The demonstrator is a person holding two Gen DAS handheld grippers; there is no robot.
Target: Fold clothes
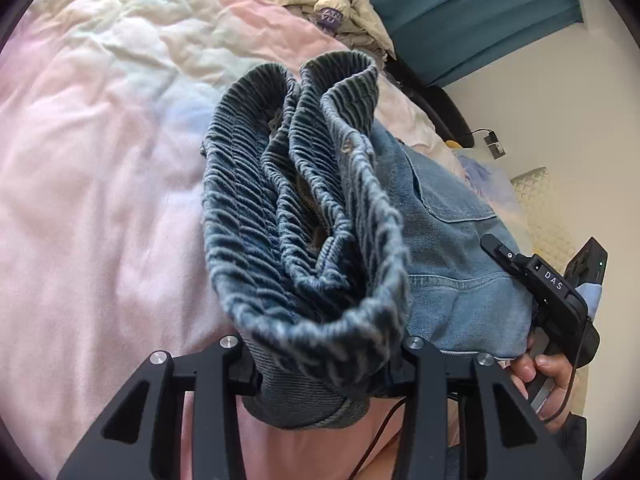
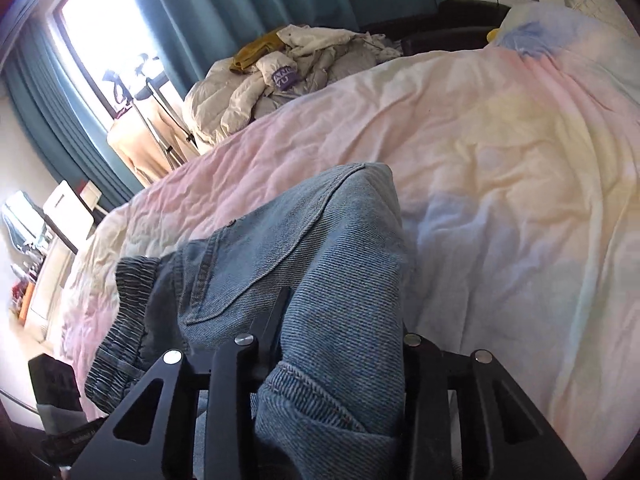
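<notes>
Clamping the bunched elastic waistband of the denim jeans, left gripper closed on the folded ribbing, cloth packed between both fingers. Seen only from the left wrist: right gripper off to the side, a hand wrapped round its handle, its body labelled DAS. Seen only from the right wrist: window, a floor-stand by it, and the bed's far corner. Right gripper closed on a thick fold of the jeans, near a hem seam, denim filling the gap between the fingers. Counted: one pair of jeans, two grippers, one heap of pale clothes at the bed's far edge beside the teal curtain. Jeans held just above the pastel duvet. Wide bare spread of duvet beyond the jeans, both views; bed edge falling away toward the window side; pillow up near the wall.
</notes>
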